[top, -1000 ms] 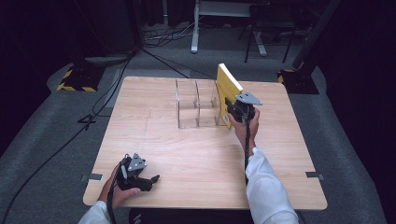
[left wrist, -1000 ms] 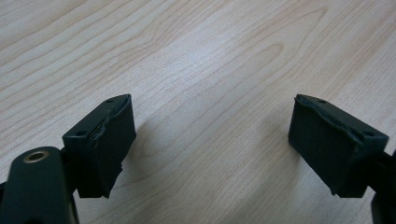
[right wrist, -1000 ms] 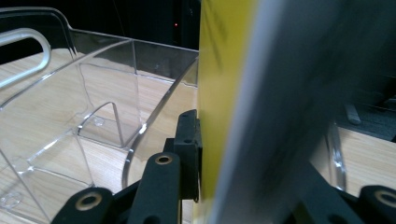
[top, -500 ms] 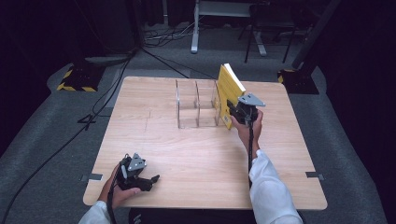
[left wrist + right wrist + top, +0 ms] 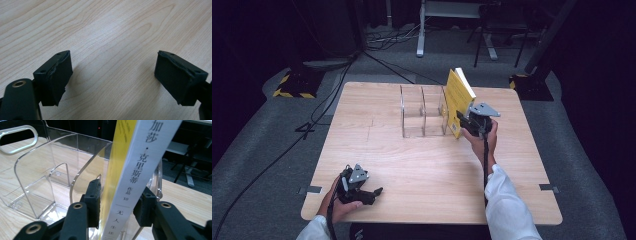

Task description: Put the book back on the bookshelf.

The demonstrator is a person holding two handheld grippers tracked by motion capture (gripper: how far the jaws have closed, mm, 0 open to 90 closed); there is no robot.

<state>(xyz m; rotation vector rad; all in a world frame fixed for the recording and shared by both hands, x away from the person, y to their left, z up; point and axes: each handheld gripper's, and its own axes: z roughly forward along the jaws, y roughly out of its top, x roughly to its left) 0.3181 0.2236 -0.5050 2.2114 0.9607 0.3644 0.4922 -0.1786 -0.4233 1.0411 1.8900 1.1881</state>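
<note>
Since 1 s ago not much has shifted: book [image 5: 458,100] stands in the same spot at the rack's right end, R hand [image 5: 482,142] has barely moved, L hand [image 5: 334,205] hasn't moved at all. Main change is at the right gripper [image 5: 460,116], whose jaws have just been opening, w/ the book between them.

Right gripper view: book [image 5: 130,177] stands on edge, spine toward the camera, white w/ black characters, yellow cover on its left face, leaning a bit to the right at the top. It sits in the end slot of the clear rack [image 5: 45,182], against a clear divider. Right gripper [image 5: 120,203] straddles the lower spine; jaws partly open, slim gaps show on both sides, so pads seem off the book, no grip.

High view: rack [image 5: 422,111] sits at the far middle of the table [image 5: 422,175], other slots w/o anything in them. Book top tilts away to the right.

Left gripper [image 5: 373,192] rests low at the near-left table edge, well apart from the rack. Left gripper view: left gripper [image 5: 112,75] has jaws wide apart, bare wood between, holding nothing.
</note>
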